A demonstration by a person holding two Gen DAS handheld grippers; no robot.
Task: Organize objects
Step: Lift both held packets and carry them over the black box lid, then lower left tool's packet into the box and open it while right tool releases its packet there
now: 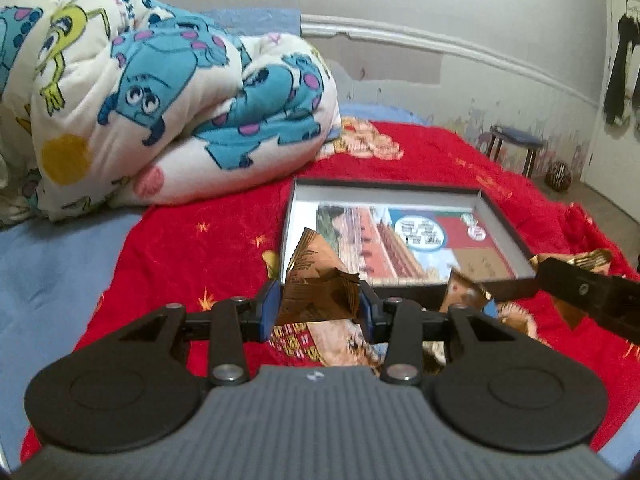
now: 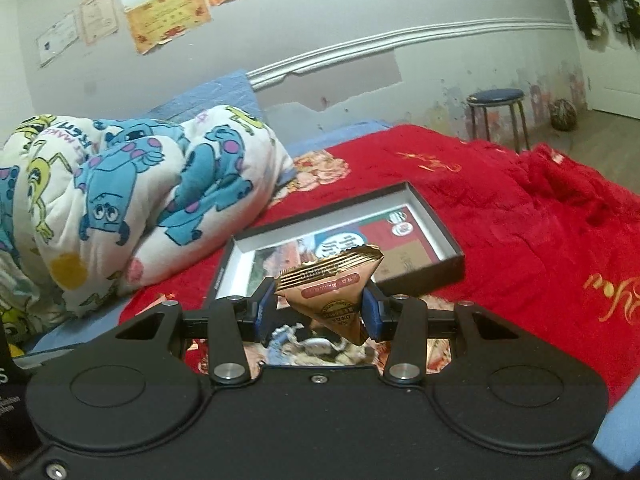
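Both grippers have something in them right now. The left gripper has its blue pads partway apart and pressed onto a crumpled brown-gold packet, which sticks up between the fingers, off the bed. The right gripper is clamped the same way on a triangular gold packet with a ridged sealed edge on top and a red label on its face, point hanging down between the pads.

In the left wrist view, the right gripper's black finger pokes in from the right edge, just at the near right corner of the box, with a bit of its gold packet showing behind it. Another brown packet lies on the blanket just in front of the box's near wall.

The box is a shallow black tray with white inner walls, lying open on the red blanket beyond both grippers. Inside is a flat printed card covering the bottom, with a building picture, a round blue-and-white badge and a red section. No packets are visibly inside it.

A rolled cartoon-monster comforter sits to the left of the box, close but not quite touching it. A blue-topped stool and a striped ball are on the floor by the wall.
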